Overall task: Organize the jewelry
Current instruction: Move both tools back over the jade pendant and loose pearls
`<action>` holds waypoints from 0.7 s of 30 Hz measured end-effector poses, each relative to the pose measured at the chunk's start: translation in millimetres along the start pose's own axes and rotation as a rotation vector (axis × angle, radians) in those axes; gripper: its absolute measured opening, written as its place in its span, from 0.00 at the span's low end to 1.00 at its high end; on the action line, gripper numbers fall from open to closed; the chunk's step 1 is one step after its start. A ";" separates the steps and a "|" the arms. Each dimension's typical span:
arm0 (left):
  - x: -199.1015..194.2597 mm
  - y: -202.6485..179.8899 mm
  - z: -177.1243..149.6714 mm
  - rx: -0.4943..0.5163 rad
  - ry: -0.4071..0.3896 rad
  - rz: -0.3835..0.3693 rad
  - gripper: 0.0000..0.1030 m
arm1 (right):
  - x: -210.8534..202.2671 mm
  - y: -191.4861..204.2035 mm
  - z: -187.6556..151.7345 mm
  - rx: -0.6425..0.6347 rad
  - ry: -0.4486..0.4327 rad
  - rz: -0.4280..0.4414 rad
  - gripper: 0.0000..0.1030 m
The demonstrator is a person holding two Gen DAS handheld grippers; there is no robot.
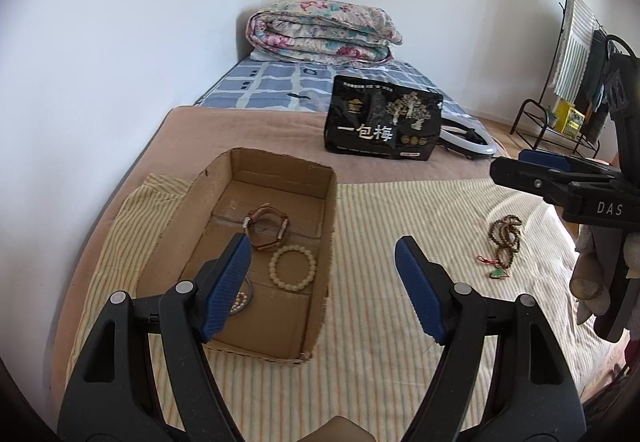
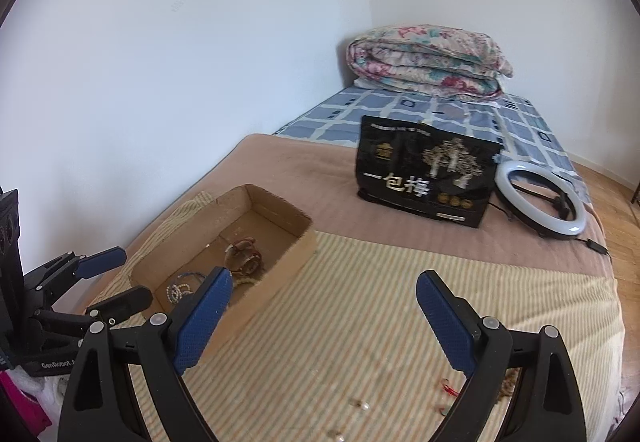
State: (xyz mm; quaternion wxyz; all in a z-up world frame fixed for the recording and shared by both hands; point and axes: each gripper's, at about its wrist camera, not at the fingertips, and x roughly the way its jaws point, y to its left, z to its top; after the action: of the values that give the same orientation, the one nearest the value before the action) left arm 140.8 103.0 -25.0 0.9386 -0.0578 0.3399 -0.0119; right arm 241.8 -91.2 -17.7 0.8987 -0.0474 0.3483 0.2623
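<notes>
Open striped cloth (image 1: pixel 400 242) lies between cardboard box (image 1: pixel 320 234) and bead strands (image 1: pixel 505 238); black bag (image 1: pixel 384 124) stands behind.

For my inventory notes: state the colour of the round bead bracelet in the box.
Cream, pale ivory bracelet; the left wrist view shows it best.

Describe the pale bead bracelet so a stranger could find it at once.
On the bed, a shallow open cardboard box sits on a striped cloth. The pale bead bracelet lies flat on its floor, just in front of a brown leather-strap watch. It alone is a plain cream ring of round beads.
</notes>
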 end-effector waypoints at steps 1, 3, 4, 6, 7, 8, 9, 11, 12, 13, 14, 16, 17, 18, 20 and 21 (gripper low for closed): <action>-0.5 -3.9 -0.8 0.004 0.001 -0.006 0.74 | -4.4 -4.0 -1.8 0.004 -0.002 -0.006 0.92; -1.1 -10.5 -1.9 0.011 0.003 -0.016 0.74 | -14.6 -15.7 -7.3 0.016 -0.004 -0.022 0.92; -1.1 -13.7 -2.3 0.014 0.005 -0.020 0.74 | -18.5 -20.4 -9.0 0.021 -0.005 -0.029 0.92; -0.6 -21.2 -3.5 0.021 0.009 -0.027 0.74 | -29.2 -32.9 -14.8 0.033 -0.007 -0.049 0.92; -0.4 -25.5 -4.2 0.025 0.010 -0.034 0.74 | -34.0 -39.4 -17.8 0.040 -0.008 -0.057 0.92; -0.4 -28.4 -4.8 0.029 0.012 -0.038 0.74 | -38.5 -46.0 -20.9 0.049 -0.008 -0.065 0.92; 0.0 -32.8 -5.5 0.036 0.015 -0.045 0.74 | -42.1 -50.8 -23.4 0.056 -0.008 -0.071 0.92; 0.4 -40.0 -6.9 0.049 0.019 -0.054 0.74 | -50.8 -65.1 -30.7 0.077 -0.004 -0.088 0.92; 0.8 -44.0 -7.7 0.053 0.023 -0.062 0.74 | -54.8 -71.2 -33.7 0.083 -0.003 -0.097 0.92; 1.6 -48.4 -8.6 0.058 0.026 -0.068 0.74 | -58.4 -75.9 -37.0 0.088 -0.002 -0.105 0.92; 2.5 -51.5 -9.0 0.060 0.029 -0.073 0.74 | -62.6 -83.4 -41.1 0.097 0.000 -0.119 0.92; 4.5 -58.6 -10.7 0.069 0.034 -0.085 0.74 | -68.7 -95.0 -47.9 0.113 0.002 -0.138 0.92; 5.6 -62.7 -11.9 0.074 0.037 -0.091 0.74 | -71.9 -100.5 -51.2 0.122 0.003 -0.144 0.92; 7.0 -66.4 -13.1 0.078 0.041 -0.095 0.74 | -74.4 -105.6 -54.4 0.131 0.004 -0.151 0.92; 10.5 -73.0 -15.5 0.085 0.052 -0.102 0.74 | -78.6 -114.6 -61.4 0.146 0.009 -0.164 0.92; 12.1 -76.7 -17.2 0.087 0.058 -0.107 0.74 | -80.1 -118.7 -65.2 0.152 0.012 -0.172 0.92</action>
State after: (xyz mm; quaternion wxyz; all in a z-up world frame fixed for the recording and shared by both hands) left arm 140.3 24.3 -36.9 0.9280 -0.0347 0.3626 -0.0786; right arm 212.8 -245.6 -26.3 0.9167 -0.0106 0.3673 0.1570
